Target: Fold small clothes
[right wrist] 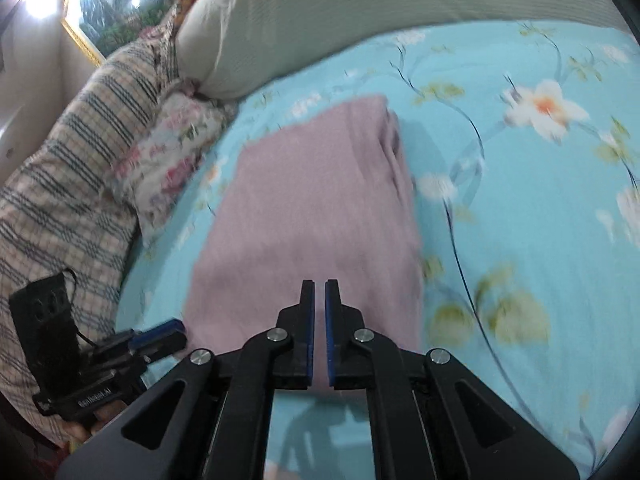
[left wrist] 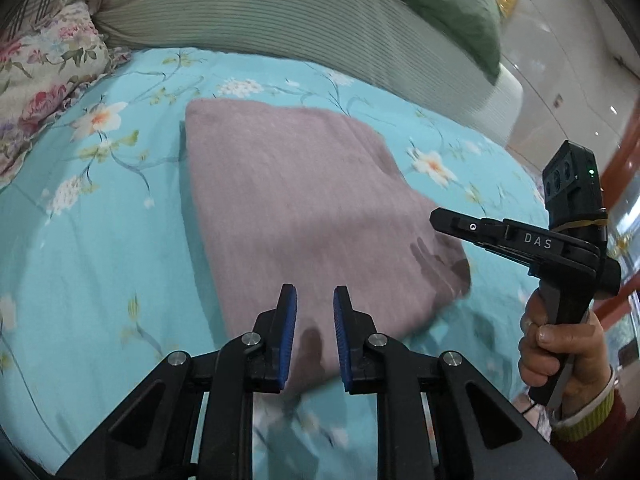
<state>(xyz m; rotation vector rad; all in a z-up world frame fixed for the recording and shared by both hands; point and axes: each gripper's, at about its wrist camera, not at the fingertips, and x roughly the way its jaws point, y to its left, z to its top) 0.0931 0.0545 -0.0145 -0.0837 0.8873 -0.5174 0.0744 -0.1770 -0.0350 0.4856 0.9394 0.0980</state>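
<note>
Your bed (left wrist: 100,220) carries a turquoise floral sheet, which gives the broad, flat surface a fold needs. Pillows (left wrist: 280,12) are banked along the far edge, well apart from the work, so they do not interfere.

The garment (left wrist: 304,208), a mauve knit, lies near the middle of the sheet as a thick rectangle with stacked layers showing along one side. In my judgement the folding is largely complete.

Your left gripper (left wrist: 315,304) hangs over the garment's near corner with a moderate gap between the fingers and nothing in them. Your right gripper (right wrist: 319,292) sits above the near edge, fingers almost together, a narrow slit remaining, also empty. I cannot tell whether either touches the cloth. Both being empty suggests release or a final pressing, not a fresh grasp.
</note>
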